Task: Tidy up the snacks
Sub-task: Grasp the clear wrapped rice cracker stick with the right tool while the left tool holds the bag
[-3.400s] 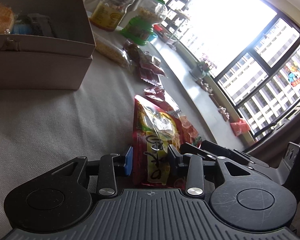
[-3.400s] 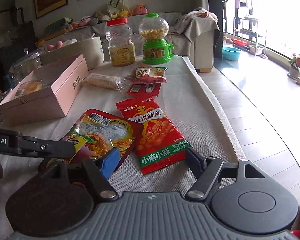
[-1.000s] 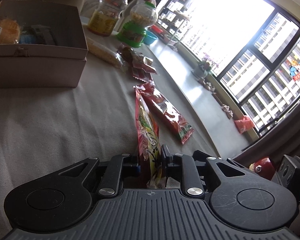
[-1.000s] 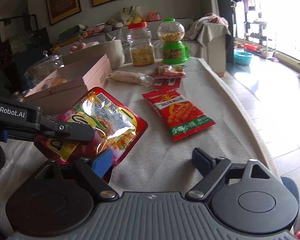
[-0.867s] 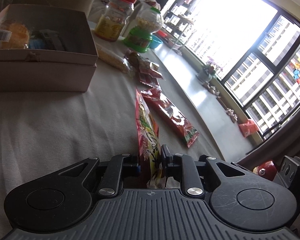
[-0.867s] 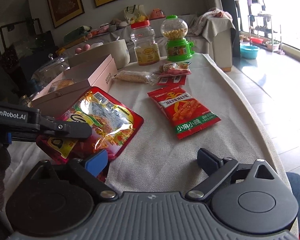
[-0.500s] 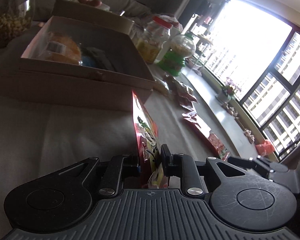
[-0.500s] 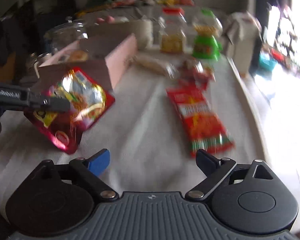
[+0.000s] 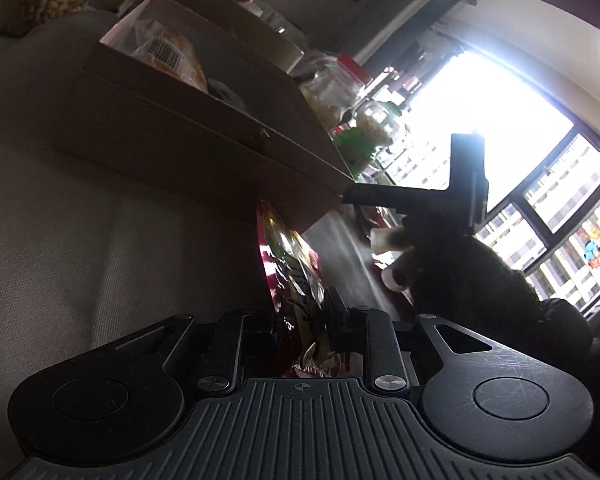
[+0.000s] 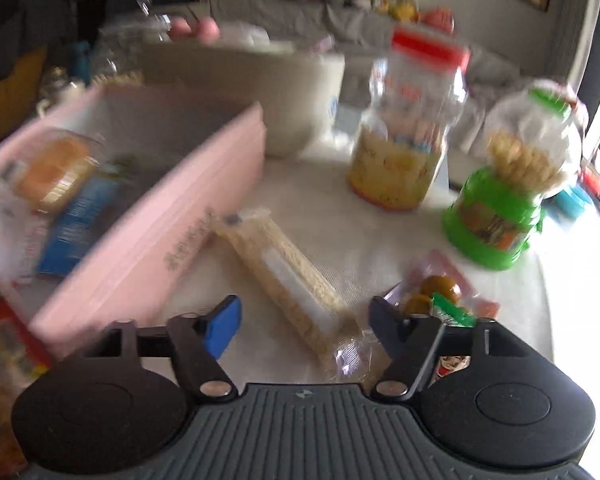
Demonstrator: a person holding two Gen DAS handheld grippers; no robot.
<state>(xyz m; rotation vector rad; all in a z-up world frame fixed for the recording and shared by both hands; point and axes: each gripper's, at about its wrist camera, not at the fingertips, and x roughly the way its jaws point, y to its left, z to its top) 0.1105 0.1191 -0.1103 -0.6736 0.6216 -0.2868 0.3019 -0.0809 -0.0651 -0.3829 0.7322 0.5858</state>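
Table (image 10: 332,232): covered with a pale cloth; everything else is laid on it.
Box (image 10: 148,216): pink, open-topped, set at the left; wrapped snacks are seen inside.
Red packet (image 9: 288,276): held edge-on just before the box's (image 9: 204,160) near wall.
Left claw (image 9: 300,312): the red packet is pinched between jaws that are easing apart.
Long clear packet (image 10: 288,280): laid beside the box, its near end between the spread fingers.
Right claw (image 10: 300,320): jaws are closing, nothing gripped.

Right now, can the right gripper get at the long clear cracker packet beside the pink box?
Probably yes: the right gripper is over the cracker packet, jaws closing either side with nothing across; the pink box stands just beside.
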